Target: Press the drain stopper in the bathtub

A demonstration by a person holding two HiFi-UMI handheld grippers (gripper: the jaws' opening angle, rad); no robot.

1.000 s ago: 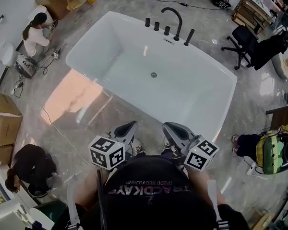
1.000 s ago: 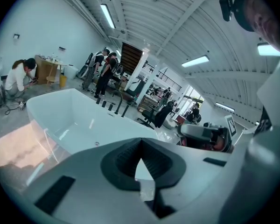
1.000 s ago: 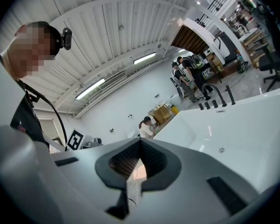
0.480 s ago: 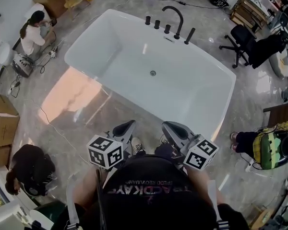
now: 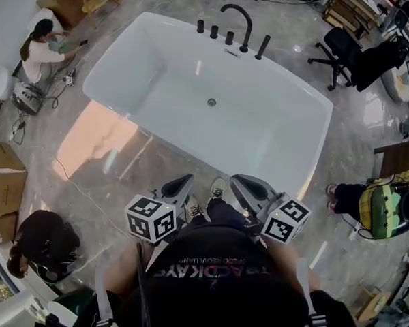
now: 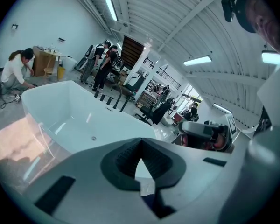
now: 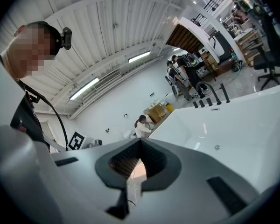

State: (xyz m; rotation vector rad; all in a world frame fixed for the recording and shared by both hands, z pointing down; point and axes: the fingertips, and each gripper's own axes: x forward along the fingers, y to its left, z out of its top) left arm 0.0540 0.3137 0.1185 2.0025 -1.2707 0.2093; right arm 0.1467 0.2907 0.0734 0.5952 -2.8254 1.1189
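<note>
1. The stopper [image 5: 211, 102] is sitting at the bottom of the tub [image 5: 140, 67], about in the middle. It is a small round dot on the person's side of the tap [image 5: 237, 19].
2. The left gripper [image 5: 183, 180] is hanging close to the person's body, outside the tub and over the floor [image 5: 123, 155]. Its jaws are pressing together, and nothing is in them.
3. The right gripper [image 5: 244, 181] is hanging just beside it. Its jaws are also pressing together, and they are holding nothing.
4. The stopper is lying straight ahead and lower down, past the near rim — well apart from both grippers. It is sitting in line with the gap between them, so I think neither one is much nearer.
5. The stopper is facing up. It is round, so it has no long side. The tub's long side is running across, from far left to near right.
6. I think a gripper needs to be going forward over the rim, then down — pushing the stopper from the top.
</note>
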